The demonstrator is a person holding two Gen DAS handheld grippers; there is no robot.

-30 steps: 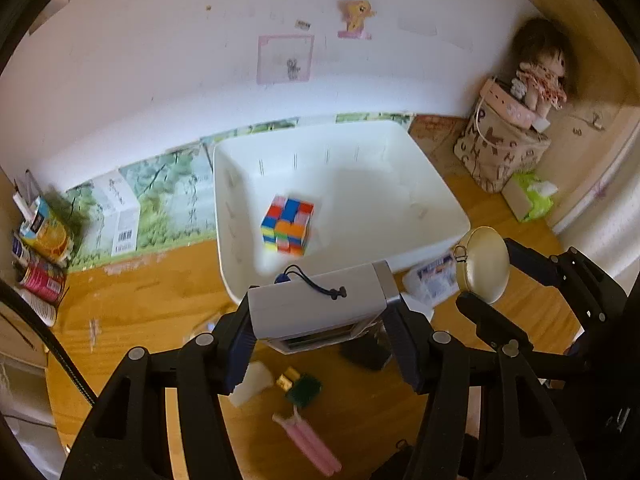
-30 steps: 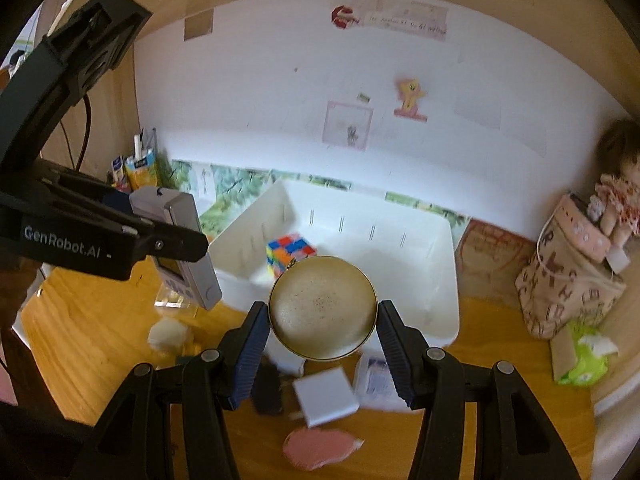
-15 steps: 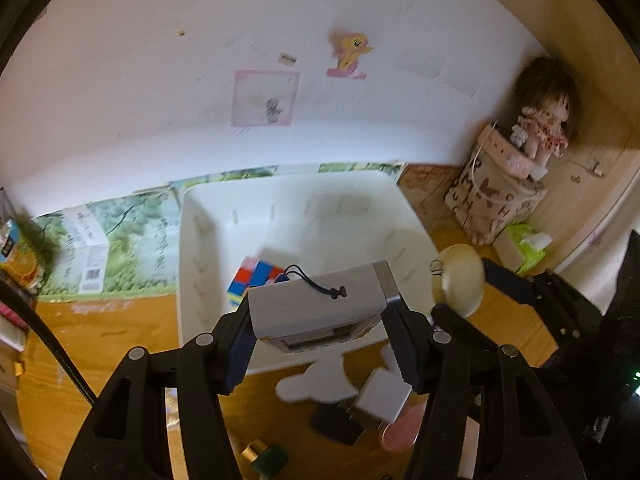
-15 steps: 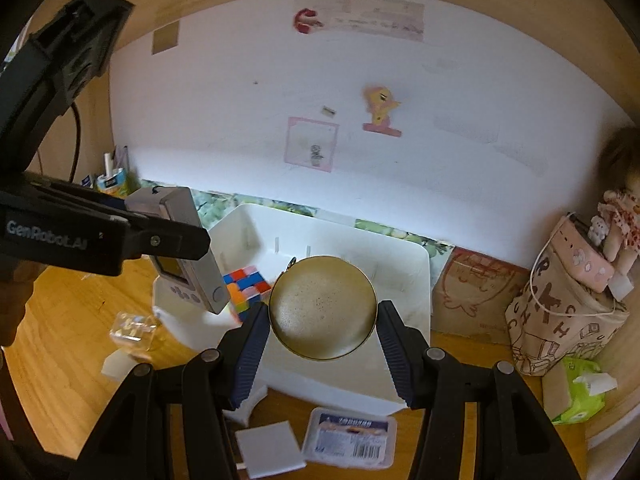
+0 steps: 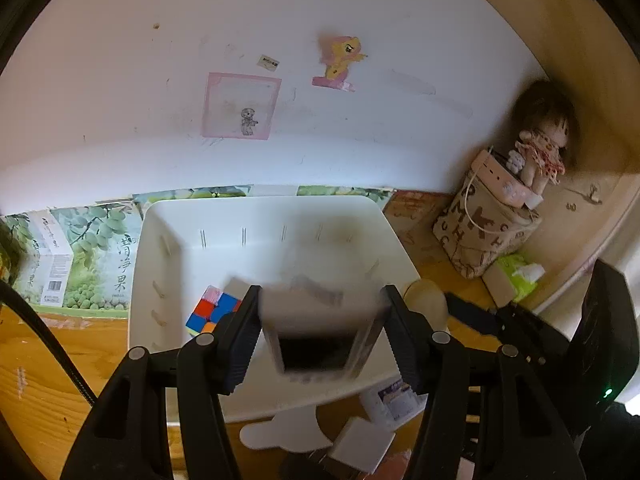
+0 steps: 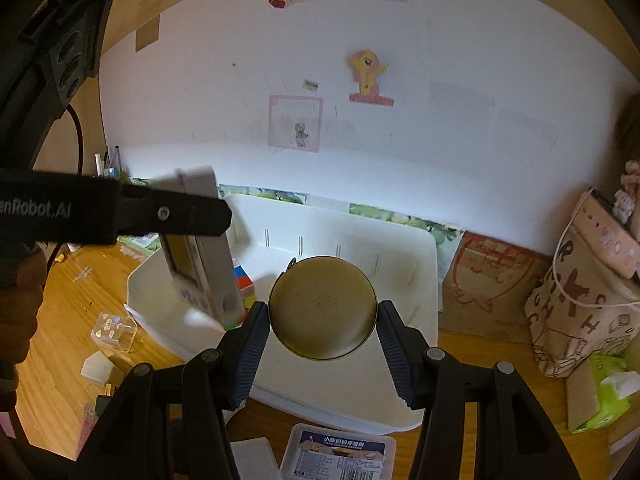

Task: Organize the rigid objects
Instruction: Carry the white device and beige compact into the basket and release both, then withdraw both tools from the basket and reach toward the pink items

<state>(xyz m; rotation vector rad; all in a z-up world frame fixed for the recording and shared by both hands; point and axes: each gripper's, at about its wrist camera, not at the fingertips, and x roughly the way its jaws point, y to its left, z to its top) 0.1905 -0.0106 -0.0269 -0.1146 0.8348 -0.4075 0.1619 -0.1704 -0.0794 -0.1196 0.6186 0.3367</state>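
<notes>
Hovering above the white plastic bin [image 5: 276, 216], the left tool [image 5: 320, 330] has just let go of the grey handheld game console [image 6: 200, 256]. One second ago and half a second ago its pads were pressed on the console's ends. Now the console is blurred, turned with its dark screen downward, and it seems to fall between the open jaws, though contact with the pads cannot be fully excluded. Below it in the bin lies the multicoloured puzzle cube [image 5: 212, 312]. I judge this item nearly sorted. The right tool [image 6: 322, 314] has moved forward over the bin's near side and holds the round gold metal compact [image 6: 323, 308] tightly between both pads. Probably this one is next to drop. Other small things remain on the wooden counter [image 6: 60, 280].
</notes>
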